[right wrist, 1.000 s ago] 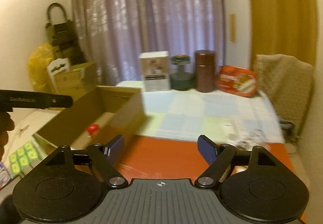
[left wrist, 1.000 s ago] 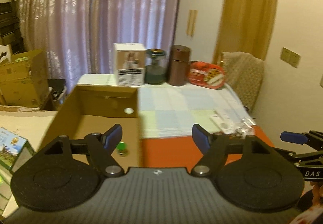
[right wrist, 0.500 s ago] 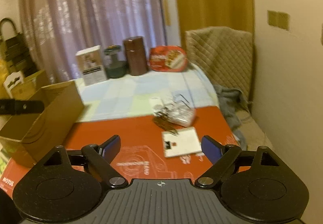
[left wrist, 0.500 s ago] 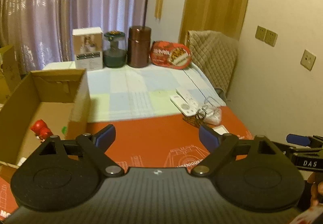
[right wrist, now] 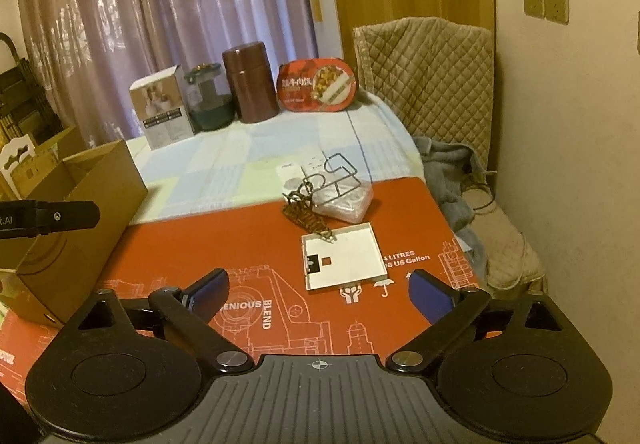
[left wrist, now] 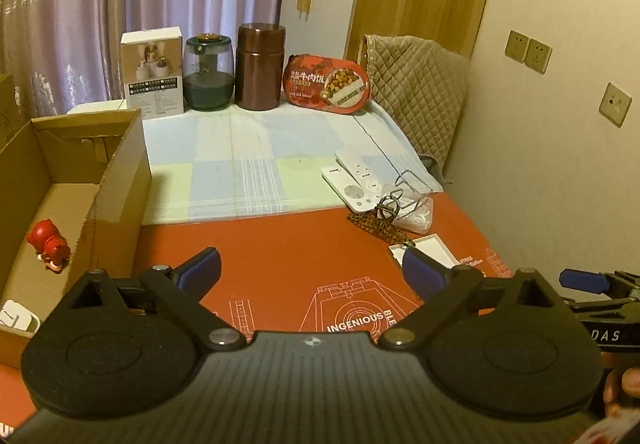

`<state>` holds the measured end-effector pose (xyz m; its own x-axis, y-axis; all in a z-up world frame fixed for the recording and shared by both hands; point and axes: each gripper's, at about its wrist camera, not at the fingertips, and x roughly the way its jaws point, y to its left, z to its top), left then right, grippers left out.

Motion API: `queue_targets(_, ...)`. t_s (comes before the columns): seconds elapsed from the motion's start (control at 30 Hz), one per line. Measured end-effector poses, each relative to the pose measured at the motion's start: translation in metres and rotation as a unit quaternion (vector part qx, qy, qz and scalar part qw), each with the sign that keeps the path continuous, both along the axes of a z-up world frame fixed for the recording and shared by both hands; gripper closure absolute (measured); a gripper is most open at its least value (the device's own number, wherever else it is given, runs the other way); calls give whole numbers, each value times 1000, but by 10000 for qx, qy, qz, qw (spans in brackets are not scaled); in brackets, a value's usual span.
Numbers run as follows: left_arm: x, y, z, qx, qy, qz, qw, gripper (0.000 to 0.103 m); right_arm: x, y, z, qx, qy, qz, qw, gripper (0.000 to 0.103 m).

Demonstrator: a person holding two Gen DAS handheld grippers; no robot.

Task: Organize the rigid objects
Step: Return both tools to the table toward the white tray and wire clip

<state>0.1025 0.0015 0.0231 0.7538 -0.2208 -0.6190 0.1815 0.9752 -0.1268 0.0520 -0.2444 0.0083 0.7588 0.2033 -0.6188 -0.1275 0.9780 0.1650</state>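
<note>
A cardboard box (left wrist: 120,179) stands on the left of the red mat (left wrist: 280,244), with a red toy (left wrist: 48,246) and a small white item (left wrist: 16,318) inside. On the mat's right lie a white square tray (right wrist: 344,258), a leopard hair clip (right wrist: 306,222), a wire stand on a clear case (right wrist: 344,199) and two white remotes (left wrist: 356,179). My left gripper (left wrist: 312,272) is open and empty above the mat. My right gripper (right wrist: 318,290) is open and empty, just in front of the white tray. The box also shows in the right wrist view (right wrist: 80,211).
At the back stand a white carton (left wrist: 154,71), a green jar (left wrist: 208,73), a brown canister (left wrist: 260,67) and a red food pack (left wrist: 326,83). A quilted chair (right wrist: 436,83) and grey cloth (right wrist: 452,171) are at the right, by the wall.
Both grippers have swung right, away from the box, toward the items on the mat's right side. Both jaws stay open and empty.
</note>
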Motion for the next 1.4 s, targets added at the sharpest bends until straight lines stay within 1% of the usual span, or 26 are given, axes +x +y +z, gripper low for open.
queue_targets(0.33,37,-11,-28,55,179,-70,9998,4,37,0,-22,-116,178,106,9997,3)
queue_targets(0.53,62,-13,-51,0,295,-74,9995,2,69,3,-43,-232,170,166,9994,2)
queue_targets(0.6,70,-12,-58,-22,323,-78,9994,2,79,5,-52,-268,153,276,9991,2)
queue_targets(0.77,91,-14,-75,-58,373,-135,9992,2,102,17,-78,-634,173,504,9966,2)
queue_targets(0.9,104,-17,-87,-81,420,-190,9989,2,120,21,-96,-838,235,438,9952,2)
queue_targets(1.07,115,-19,-102,-125,487,-247,9984,2,140,15,-119,-737,546,258,9954,2)
queue_targets(1.23,123,-18,-112,-162,534,-260,9981,2,151,12,-128,-580,719,196,9955,2)
queue_targets(1.4,126,-16,-116,-188,558,-239,9980,2,155,20,-130,-810,675,234,9942,2)
